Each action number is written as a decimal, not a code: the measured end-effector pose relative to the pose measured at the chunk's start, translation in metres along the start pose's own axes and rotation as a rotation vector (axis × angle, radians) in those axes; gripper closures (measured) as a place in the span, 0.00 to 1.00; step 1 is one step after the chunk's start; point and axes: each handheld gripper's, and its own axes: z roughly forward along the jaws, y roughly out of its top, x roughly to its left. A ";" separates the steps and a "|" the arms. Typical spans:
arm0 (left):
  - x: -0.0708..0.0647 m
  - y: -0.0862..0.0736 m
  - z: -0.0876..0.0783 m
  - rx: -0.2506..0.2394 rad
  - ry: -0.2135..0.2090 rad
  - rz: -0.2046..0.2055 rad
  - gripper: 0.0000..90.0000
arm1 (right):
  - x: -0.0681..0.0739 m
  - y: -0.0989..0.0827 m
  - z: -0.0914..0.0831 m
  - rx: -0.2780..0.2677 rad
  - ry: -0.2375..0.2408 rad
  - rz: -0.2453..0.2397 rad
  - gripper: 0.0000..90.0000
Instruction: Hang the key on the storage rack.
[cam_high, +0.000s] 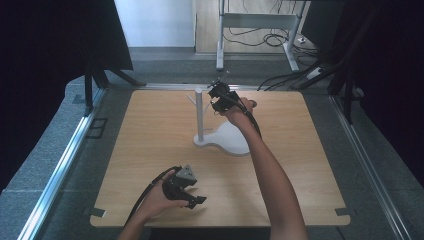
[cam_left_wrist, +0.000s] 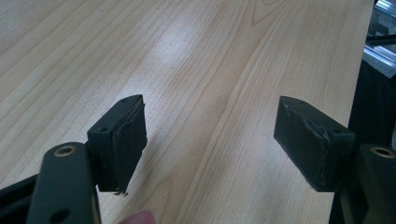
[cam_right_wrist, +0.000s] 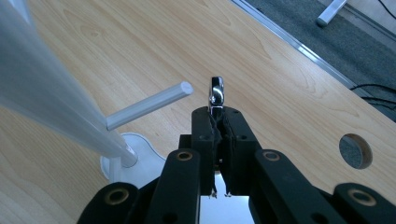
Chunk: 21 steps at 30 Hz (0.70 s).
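The right gripper (cam_right_wrist: 217, 122) pinches a shiny metal piece (cam_right_wrist: 216, 91) between its closed jaws, held up beside the white stand (cam_high: 200, 117) — close to one of its side pegs (cam_right_wrist: 148, 105). The left gripper (cam_left_wrist: 210, 140) rests low over the table (cam_high: 145, 135) near the front edge, jaws spread wide — nothing between them.

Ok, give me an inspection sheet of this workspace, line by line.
Surface: light wooden table, round hole near one edge.
Job's things: white stand with pegs on a white base; small shiny metal piece.
Clutter: nothing seen.
Grippers: left hand-held gripper open over bare wood; right hand-held gripper shut on the metal piece beside a peg.
Cables: black cable trailing from the left one; more on the floor behind.
Surroundings: grey floor, metal rails, dark curtains.
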 end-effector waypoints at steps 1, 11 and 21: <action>0.000 0.000 0.000 0.000 0.000 0.000 0.29 | 0.000 0.001 -0.001 -0.003 0.001 0.001 0.94; 0.000 0.000 0.001 0.002 -0.002 0.005 0.29 | 0.007 0.004 -0.005 -0.015 0.001 -0.018 0.94; 0.000 0.000 0.001 0.001 0.001 0.004 0.29 | 0.017 -0.001 -0.005 -0.025 -0.005 -0.041 0.94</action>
